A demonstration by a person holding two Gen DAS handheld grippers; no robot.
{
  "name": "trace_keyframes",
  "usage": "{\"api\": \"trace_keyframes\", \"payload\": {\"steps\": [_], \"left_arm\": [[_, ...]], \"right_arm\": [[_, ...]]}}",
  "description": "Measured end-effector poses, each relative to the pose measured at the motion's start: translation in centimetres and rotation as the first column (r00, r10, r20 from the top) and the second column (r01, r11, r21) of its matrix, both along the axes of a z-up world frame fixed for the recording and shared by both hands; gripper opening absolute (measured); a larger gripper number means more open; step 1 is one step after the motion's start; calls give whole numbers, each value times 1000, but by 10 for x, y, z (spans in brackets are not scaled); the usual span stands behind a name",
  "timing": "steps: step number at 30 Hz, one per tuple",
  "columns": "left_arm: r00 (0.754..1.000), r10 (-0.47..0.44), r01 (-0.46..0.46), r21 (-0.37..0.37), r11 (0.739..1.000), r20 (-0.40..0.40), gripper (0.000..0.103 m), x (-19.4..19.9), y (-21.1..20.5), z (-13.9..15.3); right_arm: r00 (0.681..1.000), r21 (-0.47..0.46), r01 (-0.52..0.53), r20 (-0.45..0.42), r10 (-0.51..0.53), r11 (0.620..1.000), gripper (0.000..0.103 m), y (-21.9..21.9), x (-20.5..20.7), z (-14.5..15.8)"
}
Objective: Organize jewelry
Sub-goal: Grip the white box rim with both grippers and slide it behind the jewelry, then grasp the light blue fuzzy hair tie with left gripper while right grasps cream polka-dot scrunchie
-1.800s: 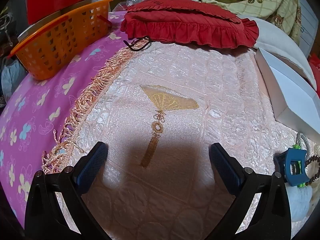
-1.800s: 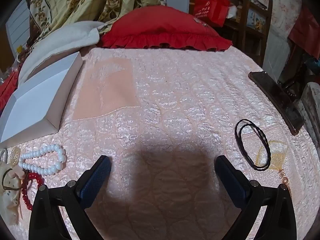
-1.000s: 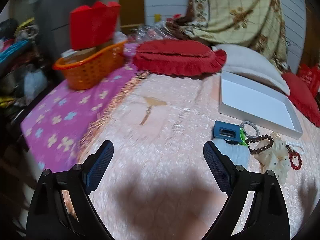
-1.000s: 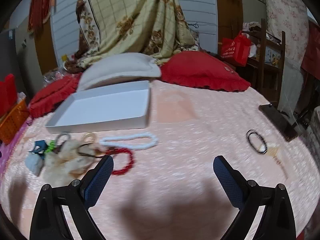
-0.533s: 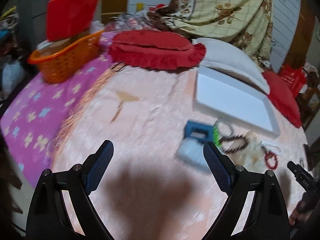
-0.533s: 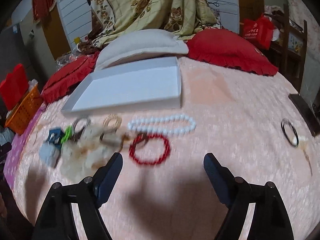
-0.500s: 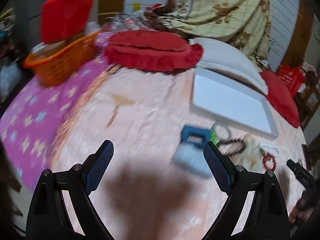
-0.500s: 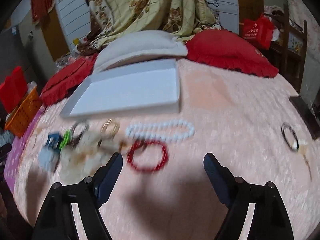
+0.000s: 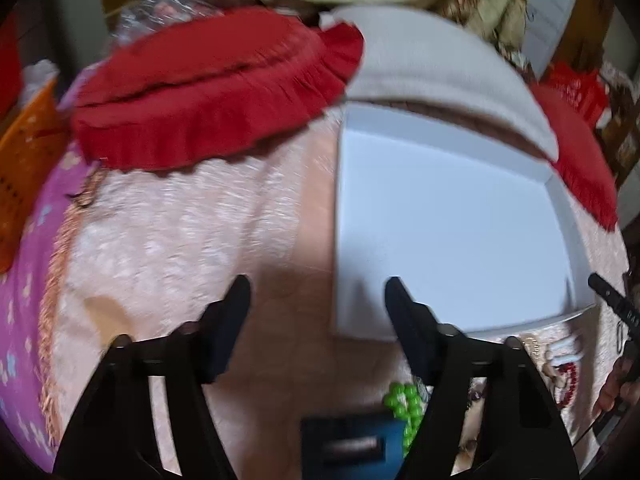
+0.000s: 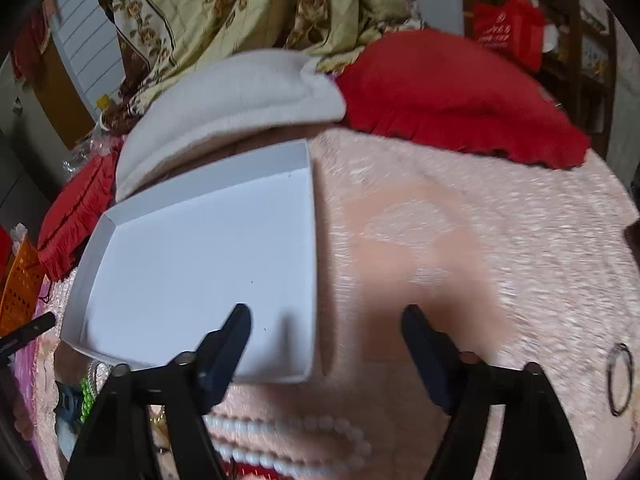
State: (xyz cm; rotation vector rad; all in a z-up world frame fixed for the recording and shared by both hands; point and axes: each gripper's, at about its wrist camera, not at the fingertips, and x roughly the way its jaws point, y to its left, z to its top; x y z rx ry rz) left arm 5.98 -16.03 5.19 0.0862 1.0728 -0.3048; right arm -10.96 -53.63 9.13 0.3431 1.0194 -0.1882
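Observation:
A shallow white box lies open and empty on the pink bedspread. My left gripper is open and empty, straddling the box's near left corner. My right gripper is open and empty, straddling its near right corner. Jewelry lies below the grippers: a white pearl string, a green bead bracelet, a red bead bracelet, a blue holder. A black ring lies far right.
Red ruffled cushions and a white pillow lie behind the box. An orange basket stands on the purple cloth at the left. The other hand's gripper tip shows at the right edge.
Both grippers have swung in and dropped close to the white box, one at each near corner. The jewelry pile now sits under and behind the fingers. Both jaws have narrowed slightly.

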Motion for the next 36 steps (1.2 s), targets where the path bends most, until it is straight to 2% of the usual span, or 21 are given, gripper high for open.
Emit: {"api": "trace_keyframes", "payload": {"steps": [1,3,5,6,9,13,17,23,26,28,29,30,32,34,36], "left_arm": [[1000,-10,10,14,1000,-15,49,3,-5,-5],[998,-27,29,42,999,-52,25,8,-12,-17],[997,-33,36,52,998,-75,13,8,-14,-24],[997,-33,36,47,998,-70,12,7,-13,-25],[997,-29,30,10,999,-78,8,0,-8,-26],[998,-9,9,7,1000,-68,8,-18,5,-26],[997,3,-2,12,1000,-71,8,-23,19,-24],[998,18,-16,28,999,-55,8,-32,13,-23],[998,44,-46,-42,998,-47,9,-46,38,-7],[998,51,-53,-65,996,-30,11,-54,53,6],[998,55,-56,-66,996,-16,19,-63,62,11],[998,60,-60,-67,996,1,34,-73,71,15],[997,70,-68,-82,994,22,56,-92,84,16],[997,78,-76,-104,992,13,57,-102,90,11],[997,66,-72,-142,987,-44,57,-111,86,-4]], "right_arm": [[1000,2,-5,-15,5,1000,62,1,5,-4],[999,7,-19,-35,19,1000,54,5,10,-13],[998,11,-30,-48,31,999,51,9,14,-19],[998,18,-38,-51,39,999,45,11,15,-21],[997,14,-52,-48,53,999,37,16,16,-22],[995,-22,-80,-64,78,997,37,30,14,-21],[995,-8,-85,-57,85,996,37,37,7,-22],[993,-32,-109,-56,107,994,37,43,6,-22],[996,-39,-86,-19,85,996,37,36,0,-7],[998,-31,-60,32,61,998,46,31,-13,13],[997,-38,-57,51,59,998,47,31,-21,23],[995,-45,-61,73,64,997,47,33,-31,33],[989,-35,-97,109,100,995,50,43,-56,51],[982,9,-157,112,155,988,52,60,-78,56],[971,75,-225,102,217,971,52,83,-98,51]]}}
